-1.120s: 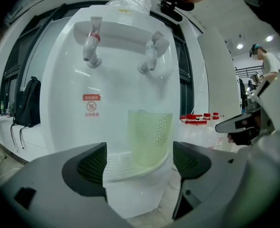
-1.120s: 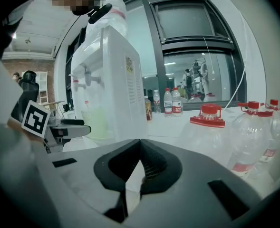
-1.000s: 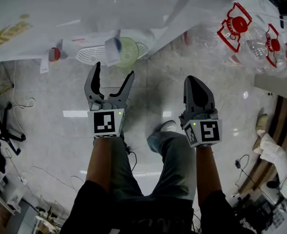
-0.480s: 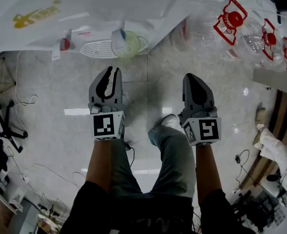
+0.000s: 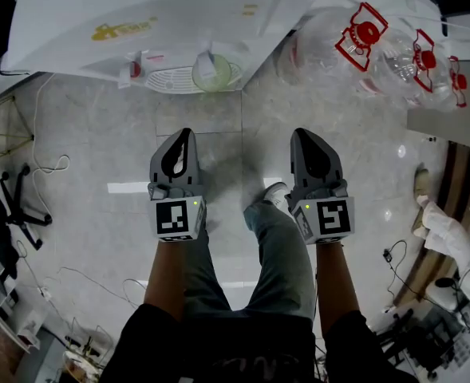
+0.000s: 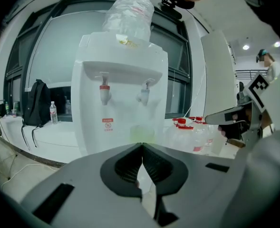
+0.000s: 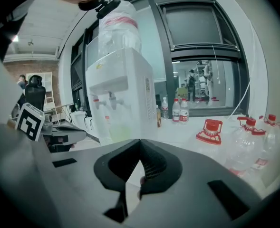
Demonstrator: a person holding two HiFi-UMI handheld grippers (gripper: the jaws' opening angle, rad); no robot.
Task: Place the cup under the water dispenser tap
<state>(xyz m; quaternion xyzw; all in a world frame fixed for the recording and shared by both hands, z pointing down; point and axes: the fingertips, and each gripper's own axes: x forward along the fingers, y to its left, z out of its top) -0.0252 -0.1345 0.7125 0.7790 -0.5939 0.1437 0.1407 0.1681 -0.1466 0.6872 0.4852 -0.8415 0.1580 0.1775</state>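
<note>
A pale green cup [image 5: 213, 70] stands on the white drip tray [image 5: 171, 79] of the water dispenser [image 5: 139, 18], below its taps. In the left gripper view the cup [image 6: 142, 134] sits under the blue tap [image 6: 143, 95], right of the red tap [image 6: 104, 93]. My left gripper [image 5: 183, 136] hangs over the floor, well back from the cup, shut and empty. Level with it, my right gripper [image 5: 302, 136] is also shut on nothing. The right gripper view shows the dispenser [image 7: 123, 89] to the left.
Large water bottles with red caps [image 5: 362, 38] lie right of the dispenser. A chair base [image 5: 11, 206] and cables are on the floor at the left. The person's legs and a shoe [image 5: 276, 191] are below the grippers. A backpack [image 6: 35, 103] rests on the window ledge.
The left gripper's jaws went from wide open to shut with nothing between them. Both grippers drew back from the dispenser. The cup stayed on the drip tray.
</note>
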